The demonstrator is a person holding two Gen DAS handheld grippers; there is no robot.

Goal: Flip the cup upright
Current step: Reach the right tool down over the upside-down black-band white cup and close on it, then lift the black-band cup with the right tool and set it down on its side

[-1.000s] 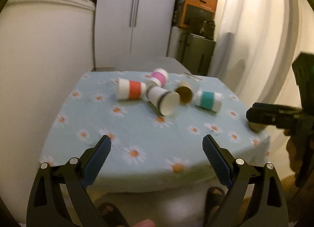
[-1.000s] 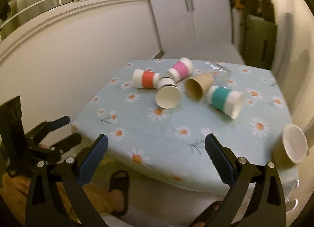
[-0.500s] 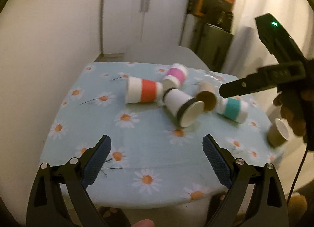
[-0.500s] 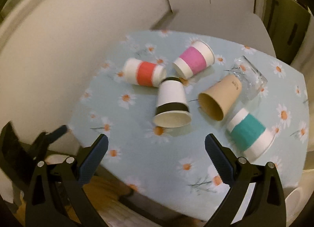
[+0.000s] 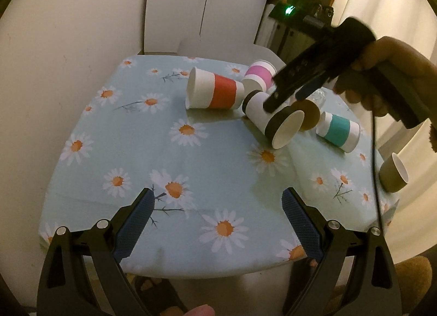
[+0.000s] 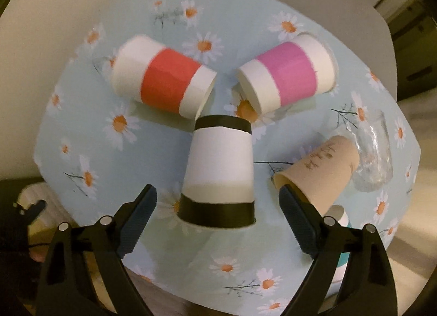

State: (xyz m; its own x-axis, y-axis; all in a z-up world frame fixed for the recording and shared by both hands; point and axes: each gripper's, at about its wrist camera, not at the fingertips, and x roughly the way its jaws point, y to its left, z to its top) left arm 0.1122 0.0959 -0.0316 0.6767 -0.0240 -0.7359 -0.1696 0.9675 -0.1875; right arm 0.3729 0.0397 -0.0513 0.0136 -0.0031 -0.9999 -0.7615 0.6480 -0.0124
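Right gripper (image 6: 218, 204), fingers spread wide, hangs right over the black-banded cup (image 6: 220, 171) lying sideways; left gripper (image 5: 217, 215) waits nearer, fingers also apart, gripping nothing.

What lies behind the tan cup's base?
A clear glass lies on its side against the tan cup, its body plainly visible. Whether the cup's base sits inside its mouth cannot be told, since the cup covers that part.

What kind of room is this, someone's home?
Most likely a home, perhaps a bedroom or spare room: a small table with a daisy-print cloth, a white wardrobe, and paper cups such as the black-banded cup.
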